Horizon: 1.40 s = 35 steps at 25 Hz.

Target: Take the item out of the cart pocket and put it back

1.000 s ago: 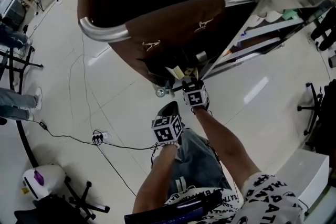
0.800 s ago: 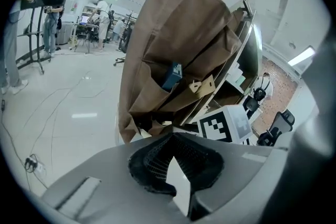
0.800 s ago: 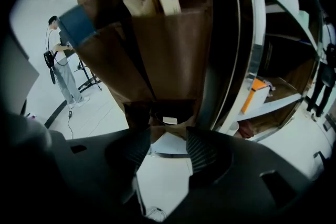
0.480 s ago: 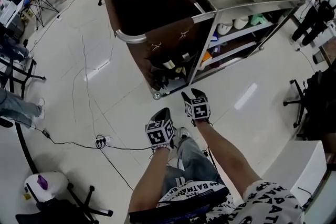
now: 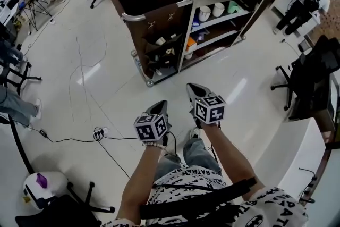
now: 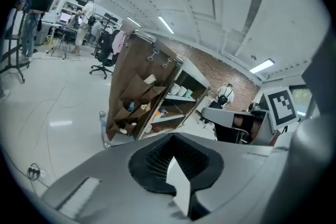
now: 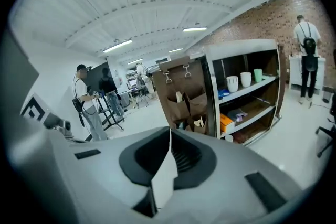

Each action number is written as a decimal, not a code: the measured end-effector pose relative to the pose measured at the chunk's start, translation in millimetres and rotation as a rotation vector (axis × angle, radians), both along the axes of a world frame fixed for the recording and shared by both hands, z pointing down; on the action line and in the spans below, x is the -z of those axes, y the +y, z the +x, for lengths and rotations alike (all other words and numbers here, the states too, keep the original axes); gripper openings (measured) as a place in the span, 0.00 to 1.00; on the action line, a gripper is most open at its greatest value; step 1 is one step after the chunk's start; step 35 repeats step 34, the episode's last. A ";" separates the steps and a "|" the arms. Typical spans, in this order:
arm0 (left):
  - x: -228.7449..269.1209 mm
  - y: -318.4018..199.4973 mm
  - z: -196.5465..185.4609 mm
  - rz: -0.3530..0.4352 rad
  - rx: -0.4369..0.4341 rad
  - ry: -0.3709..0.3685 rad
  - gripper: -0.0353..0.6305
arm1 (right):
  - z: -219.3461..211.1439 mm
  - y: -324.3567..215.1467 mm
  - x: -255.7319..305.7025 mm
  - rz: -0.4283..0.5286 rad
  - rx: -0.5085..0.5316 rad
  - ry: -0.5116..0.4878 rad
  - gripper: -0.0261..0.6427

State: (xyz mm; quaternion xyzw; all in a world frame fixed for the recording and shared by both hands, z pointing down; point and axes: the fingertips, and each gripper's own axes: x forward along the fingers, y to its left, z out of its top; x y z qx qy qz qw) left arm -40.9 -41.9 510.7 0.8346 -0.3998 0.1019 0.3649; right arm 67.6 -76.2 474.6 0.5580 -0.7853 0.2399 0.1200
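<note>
The cart (image 5: 137, 16) stands at the top of the head view, a brown bag on a steel frame with shelves. Its brown side pockets (image 5: 162, 49) hold small white and dark items; they also show in the left gripper view (image 6: 133, 104) and the right gripper view (image 7: 189, 103). Both grippers hang over the white floor, well short of the cart. My left gripper (image 5: 160, 106) (image 6: 176, 171) is shut with nothing in it. My right gripper (image 5: 193, 88) (image 7: 167, 157) has just been closing and is shut, with nothing between the jaws.
A cable and power strip (image 5: 99, 136) lie on the floor to the left. Black office chairs (image 5: 300, 80) and a white counter (image 5: 300, 154) stand at the right. A white machine (image 5: 41, 183) sits at bottom left. People stand at the far edges.
Both grippers have come up and back from the cart's pockets, where the right one was a second ago. The cart now looks smaller and farther off.
</note>
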 end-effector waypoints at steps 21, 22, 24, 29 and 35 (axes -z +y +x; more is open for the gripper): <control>50.7 85.4 83.1 0.109 0.002 -0.008 0.06 | 34.8 130.5 13.0 -0.020 0.126 -0.033 0.04; 50.2 87.2 83.9 0.107 0.009 -0.010 0.06 | 35.2 130.6 14.3 -0.018 0.136 -0.025 0.04; 49.2 89.5 85.9 0.104 0.018 -0.014 0.06 | 36.3 129.5 16.7 -0.012 0.153 -0.013 0.04; 51.6 91.3 90.3 0.108 0.032 -0.021 0.06 | 40.1 128.7 16.2 -0.013 0.171 -0.010 0.04; 54.9 90.7 92.0 0.110 0.046 -0.018 0.06 | 42.8 130.2 13.7 -0.019 0.183 -0.002 0.04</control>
